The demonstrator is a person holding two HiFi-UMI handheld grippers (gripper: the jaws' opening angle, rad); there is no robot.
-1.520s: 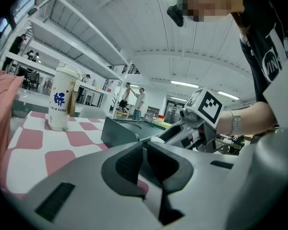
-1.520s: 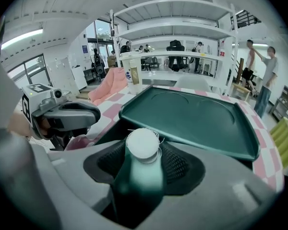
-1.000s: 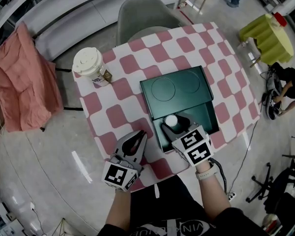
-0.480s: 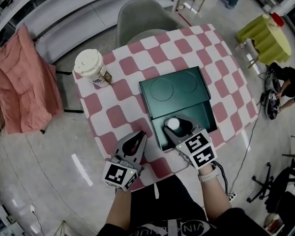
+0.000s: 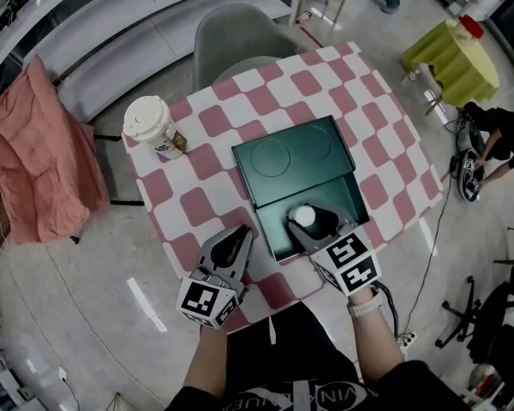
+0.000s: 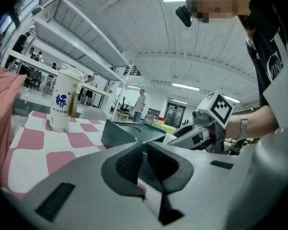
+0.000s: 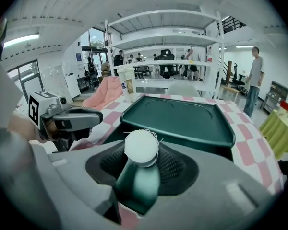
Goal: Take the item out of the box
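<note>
A table (image 5: pixel 197 204) under a pink-and-white checked cloth stood on a pale, glossy floor in a large workroom. On it were one green box (image 5: pixel 308 165), its lid laid back flat, and one lidded cup (image 5: pixel 150 125) near the far left corner. One ball (image 5: pixel 302 217), white, was the only item at the box. There were two tongs, one in each of the person's hands.

Only the head view took in the grey chair (image 5: pixel 240 32) behind the table and a yellow-green side table (image 5: pixel 452 58) off to the right. It also showed all of the pink cloth (image 5: pixel 38 161) draped at the left. The right gripper view alone showed loose threads on the ball (image 7: pixel 141 146), white shelving (image 7: pixel 163 47) and a person (image 7: pixel 253 78) standing far back. The left gripper view alone showed blue print on the cup (image 6: pixel 62 99) and the right tongs (image 6: pixel 199 128) from the side.

The right tongs (image 5: pixel 313 221) were clamped on the ball, one ribbed pad against each side of it. The ball sat within the outline of the box's open half, near its front wall. No view showed whether it was clear of the box floor. The left tongs (image 5: pixel 238 236) had their jaws together with nothing between them. They lay on the cloth just left of the box, apart from the ball.
</note>
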